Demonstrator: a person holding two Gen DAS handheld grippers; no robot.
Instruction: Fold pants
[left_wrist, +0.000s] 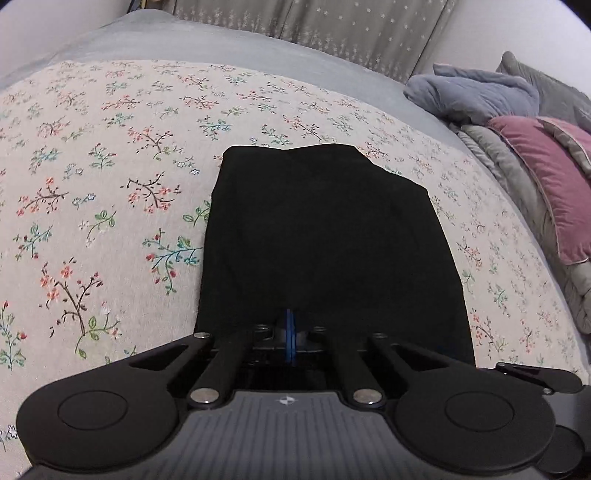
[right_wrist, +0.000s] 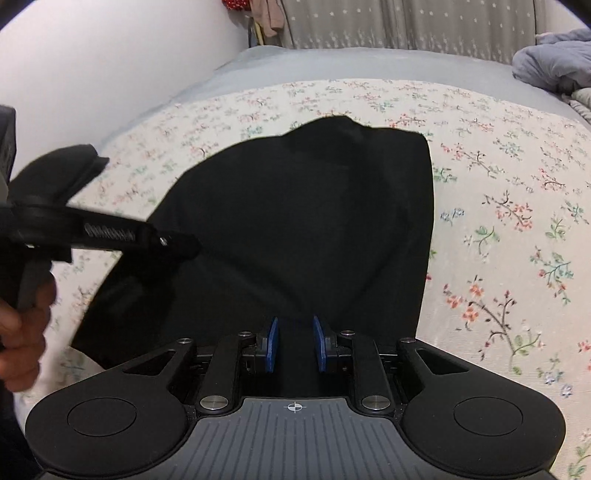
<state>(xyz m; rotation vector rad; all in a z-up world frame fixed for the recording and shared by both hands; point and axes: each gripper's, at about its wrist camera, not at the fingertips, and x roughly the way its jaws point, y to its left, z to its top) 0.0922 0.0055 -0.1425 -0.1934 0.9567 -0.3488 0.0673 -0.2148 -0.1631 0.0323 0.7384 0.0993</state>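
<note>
The black pants (left_wrist: 325, 236) lie folded into a compact block on the floral sheet (left_wrist: 110, 184). My left gripper (left_wrist: 290, 332) hovers over their near edge, blue pads pressed together with no cloth visible between them. In the right wrist view the pants (right_wrist: 314, 221) look rumpled at the far end. My right gripper (right_wrist: 296, 343) stands over their near edge with its blue pads apart and only dark cloth showing below the gap. The left gripper (right_wrist: 181, 247) reaches in from the left above the pants' left side, held by a hand (right_wrist: 18, 332).
A blue-grey blanket (left_wrist: 476, 92), a pink pillow (left_wrist: 546, 184) and grey bedding are piled at the right. A grey patterned curtain (left_wrist: 332, 26) hangs behind the bed. A white wall (right_wrist: 110, 74) runs along the left side.
</note>
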